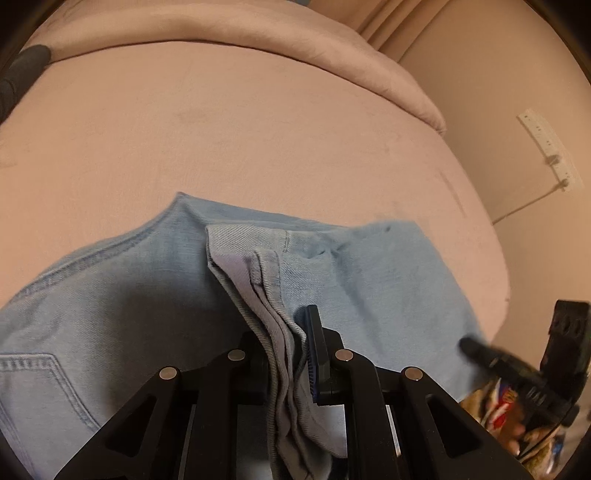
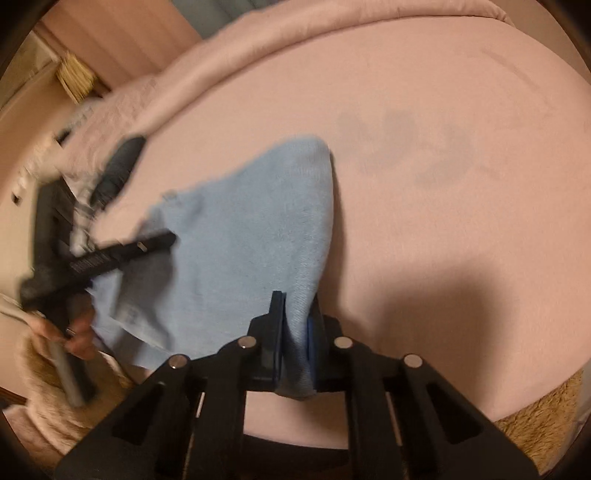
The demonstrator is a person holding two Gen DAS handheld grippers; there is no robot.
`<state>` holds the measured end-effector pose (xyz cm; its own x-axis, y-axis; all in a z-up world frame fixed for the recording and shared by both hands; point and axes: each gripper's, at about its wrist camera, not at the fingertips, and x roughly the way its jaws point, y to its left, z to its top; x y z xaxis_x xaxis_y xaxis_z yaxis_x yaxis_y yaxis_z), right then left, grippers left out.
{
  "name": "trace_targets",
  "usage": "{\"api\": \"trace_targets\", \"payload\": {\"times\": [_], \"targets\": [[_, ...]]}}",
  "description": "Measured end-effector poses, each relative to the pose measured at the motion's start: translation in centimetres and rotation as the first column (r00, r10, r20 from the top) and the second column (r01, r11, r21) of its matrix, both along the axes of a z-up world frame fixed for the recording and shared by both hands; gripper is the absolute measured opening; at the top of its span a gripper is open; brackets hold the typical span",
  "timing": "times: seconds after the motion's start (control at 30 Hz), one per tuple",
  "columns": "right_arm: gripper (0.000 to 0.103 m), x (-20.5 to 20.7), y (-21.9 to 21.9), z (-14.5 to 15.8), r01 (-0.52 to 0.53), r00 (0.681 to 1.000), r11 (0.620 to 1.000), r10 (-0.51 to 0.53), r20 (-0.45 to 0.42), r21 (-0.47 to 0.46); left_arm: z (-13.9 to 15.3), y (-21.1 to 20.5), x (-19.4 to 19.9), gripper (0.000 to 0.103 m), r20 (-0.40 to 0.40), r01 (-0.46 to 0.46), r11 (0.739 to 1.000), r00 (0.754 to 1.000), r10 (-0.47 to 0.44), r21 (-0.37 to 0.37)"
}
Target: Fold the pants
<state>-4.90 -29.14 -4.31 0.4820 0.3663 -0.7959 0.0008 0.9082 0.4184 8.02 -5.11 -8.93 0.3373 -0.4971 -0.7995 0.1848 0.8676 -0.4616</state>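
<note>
Light blue denim pants (image 1: 122, 291) lie on the pink bed (image 1: 258, 140), a back pocket showing at the lower left. My left gripper (image 1: 291, 332) is shut on a bunched stack of hem layers of the pants. In the right wrist view the pants (image 2: 240, 236) drape up from the bed, and my right gripper (image 2: 295, 317) is shut on a fold of their edge. The right gripper shows blurred at the left wrist view's right edge (image 1: 476, 349). The left gripper (image 2: 162, 240) appears as a dark bar at the left of the right wrist view, held by a hand (image 2: 79, 332).
A rolled pink blanket (image 1: 221, 33) lies along the far side of the bed. A dark cloth item (image 2: 116, 170) rests near the blanket. A white power strip (image 1: 546, 147) sits on the floor to the right. A tan shaggy rug (image 2: 546, 417) lies below the bed edge.
</note>
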Motion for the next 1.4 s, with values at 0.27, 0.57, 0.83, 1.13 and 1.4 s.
{"api": "trace_targets", "payload": {"times": [0.27, 0.57, 0.83, 1.13, 1.4], "targets": [[0.009, -0.9, 0.1, 0.1, -0.006, 1.0, 0.995, 0.004, -0.014, -0.099, -2.0, -0.1, 0.6, 0.015, -0.034, 0.016, 0.999, 0.999, -0.015, 0.045], [0.023, -0.1, -0.2, -3.0, -0.019, 0.99, 0.988, -0.003, -0.144, -0.151, -0.5, 0.6, -0.6, 0.029, -0.005, -0.023, 0.996, 1.0, 0.023, 0.088], [0.05, 5.4, -0.4, -0.8, -0.009, 0.997, 0.995, 0.001, -0.078, -0.101, -0.7, 1.7, -3.9, 0.066, -0.025, -0.033, 0.999, 0.999, 0.034, 0.02], [0.028, 11.3, 0.4, -4.5, 0.014, 0.989, 0.999, -0.02, -0.147, -0.041, -1.5, 1.4, -6.2, 0.015, 0.005, -0.069, 0.987, 0.998, 0.069, 0.144], [0.017, 10.4, 0.1, -4.3, 0.06, 0.992, 0.994, -0.069, -0.101, -0.09, -2.3, 3.5, -6.9, 0.011, -0.03, -0.111, 0.989, 0.993, 0.114, 0.101]]}}
